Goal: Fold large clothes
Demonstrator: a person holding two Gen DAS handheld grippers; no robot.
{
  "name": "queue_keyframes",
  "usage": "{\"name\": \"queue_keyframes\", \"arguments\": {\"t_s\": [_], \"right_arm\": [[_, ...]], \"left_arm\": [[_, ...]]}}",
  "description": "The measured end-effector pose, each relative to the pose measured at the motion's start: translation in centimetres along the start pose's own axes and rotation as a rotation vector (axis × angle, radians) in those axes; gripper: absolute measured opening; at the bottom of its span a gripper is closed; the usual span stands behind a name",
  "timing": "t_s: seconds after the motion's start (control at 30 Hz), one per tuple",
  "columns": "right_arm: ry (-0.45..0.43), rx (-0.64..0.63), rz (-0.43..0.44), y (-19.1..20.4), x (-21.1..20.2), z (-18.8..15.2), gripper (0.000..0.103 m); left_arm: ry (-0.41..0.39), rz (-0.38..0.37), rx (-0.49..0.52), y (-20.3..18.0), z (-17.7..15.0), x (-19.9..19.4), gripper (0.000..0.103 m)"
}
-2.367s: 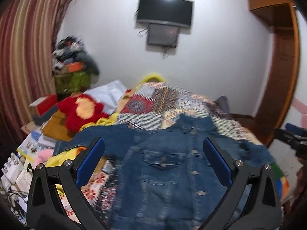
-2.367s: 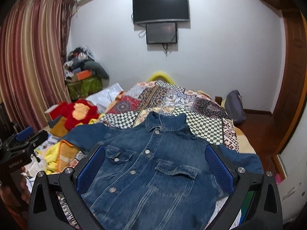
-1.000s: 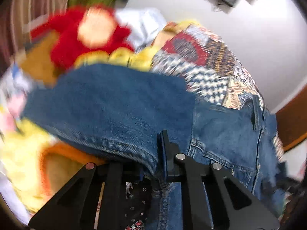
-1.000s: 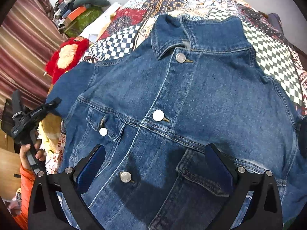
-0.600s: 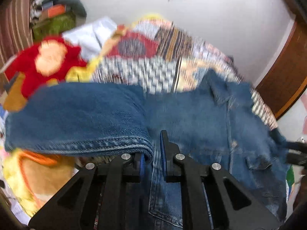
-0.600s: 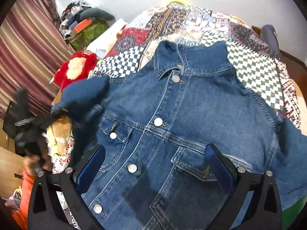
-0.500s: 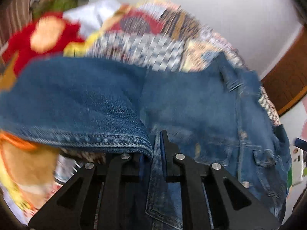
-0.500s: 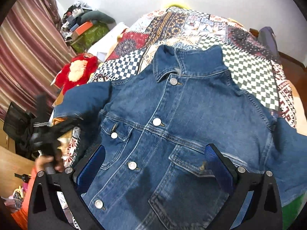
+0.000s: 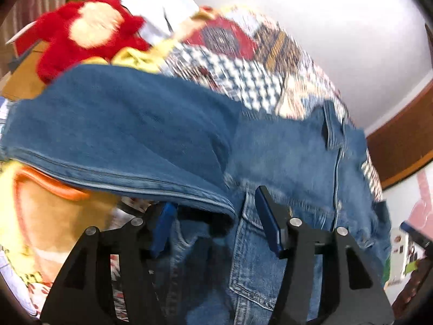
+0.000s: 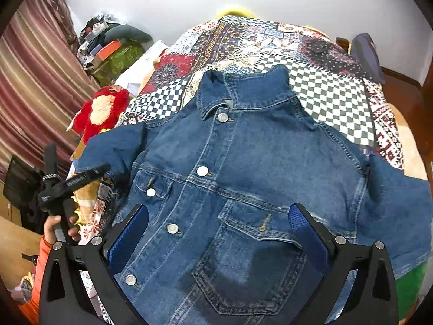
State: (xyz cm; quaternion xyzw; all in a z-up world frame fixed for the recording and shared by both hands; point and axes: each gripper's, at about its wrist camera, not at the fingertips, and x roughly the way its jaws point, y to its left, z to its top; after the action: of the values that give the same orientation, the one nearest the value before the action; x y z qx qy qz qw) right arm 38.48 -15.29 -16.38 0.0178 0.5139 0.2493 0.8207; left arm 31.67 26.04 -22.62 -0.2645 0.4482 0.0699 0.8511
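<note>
The blue jean jacket (image 10: pixel 243 178) lies flat on the bed, front side up, with its buttons done up. Its long way runs from the collar (image 10: pixel 238 89), which points to the far wall, down to the bottom edge close to the right claw. One sleeve (image 9: pixel 113 135) sticks out to the left side and the other sleeve (image 10: pixel 392 203) lies out to the right. Under the jacket is a patchwork blanket (image 10: pixel 324 94) with many colors. A red stuffed toy (image 10: pixel 101 111) sits beside the bed, near the left sleeve. The left claw (image 9: pixel 213 224) has its two fingers partly apart, and the sleeve's cuff edge hangs between them. The right claw (image 10: pixel 216 233) hangs above the jacket's lower front with its fingers wide apart, holding nothing
</note>
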Motion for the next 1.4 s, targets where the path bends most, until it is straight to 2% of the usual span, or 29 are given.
{"name": "queue_keyframes", "arguments": {"t_s": [0.23,0.3,0.37,0.4,0.47,0.57,0.63,0.73,0.83,0.9,1.03,1.1,1.13,1.2,1.23,1.27,1.4], "right_arm": [[-0.003,-0.033,0.024,1.4,0.2,-0.1,0.103],[-0.007,-0.036,0.019,1.4,0.0,-0.2,0.103],[-0.009,-0.033,0.012,1.0,-0.2,-0.2,0.103],[-0.009,-0.029,0.008,0.8,-0.3,-0.1,0.103],[-0.010,-0.017,0.005,0.2,-0.5,-0.1,0.103],[-0.022,0.011,0.009,-0.9,-1.1,-0.2,0.103],[-0.033,0.026,0.010,-1.4,-1.6,-0.3,0.103],[-0.041,0.029,0.008,-1.7,-2.1,-0.5,0.103],[-0.052,0.024,0.005,-1.9,-2.7,-0.8,0.103],[-0.060,0.027,0.012,-2.0,-3.2,-1.1,0.103],[-0.068,0.035,0.018,-2.3,-4.1,-1.9,0.103],[-0.074,0.034,0.010,-2.5,-4.6,-2.1,0.103],[-0.079,0.031,0.000,-2.6,-4.9,-2.3,0.103],[-0.088,0.029,-0.018,-2.9,-5.3,-2.4,0.103],[-0.090,0.030,-0.026,-3.1,-5.4,-2.5,0.103],[-0.090,0.033,-0.029,-3.3,-5.3,-2.5,0.103],[-0.072,0.073,-0.005,-3.8,-4.6,-2.6,0.103]], "left_arm": [[-0.025,0.096,-0.147,4.6,2.9,0.8,0.058],[-0.035,0.120,-0.162,4.9,3.0,1.2,0.047],[-0.055,0.161,-0.128,4.2,3.1,1.1,0.032],[-0.068,0.181,-0.106,3.6,3.2,0.9,0.030],[-0.106,0.166,-0.061,1.8,3.6,-0.2,0.021],[-0.179,0.194,0.051,-2.2,3.9,-2.1,0.021],[-0.211,0.153,0.136,-5.3,3.8,-3.2,0.015],[-0.219,0.119,0.257,-9.7,2.5,-3.4,0.015],[-0.137,0.047,0.323,-13.1,-0.5,-1.2,0.016],[-0.060,0.035,0.346,-14.0,-3.0,1.5,0.016],[0.133,0.003,0.271,-12.8,-5.5,6.6,0.016],[0.171,-0.002,0.233,-11.7,-6.3,7.2,0.016],[0.173,-0.016,0.217,-11.4,-6.3,6.8,0.020],[0.190,-0.075,0.173,-10.4,-6.1,5.8,0.036],[0.194,-0.094,0.153,-10.0,-6.0,5.2,0.054],[0.184,-0.104,0.125,-9.3,-5.9,4.4,0.065],[0.122,-0.143,0.038,-6.6,-5.8,1.1,0.068]]}}
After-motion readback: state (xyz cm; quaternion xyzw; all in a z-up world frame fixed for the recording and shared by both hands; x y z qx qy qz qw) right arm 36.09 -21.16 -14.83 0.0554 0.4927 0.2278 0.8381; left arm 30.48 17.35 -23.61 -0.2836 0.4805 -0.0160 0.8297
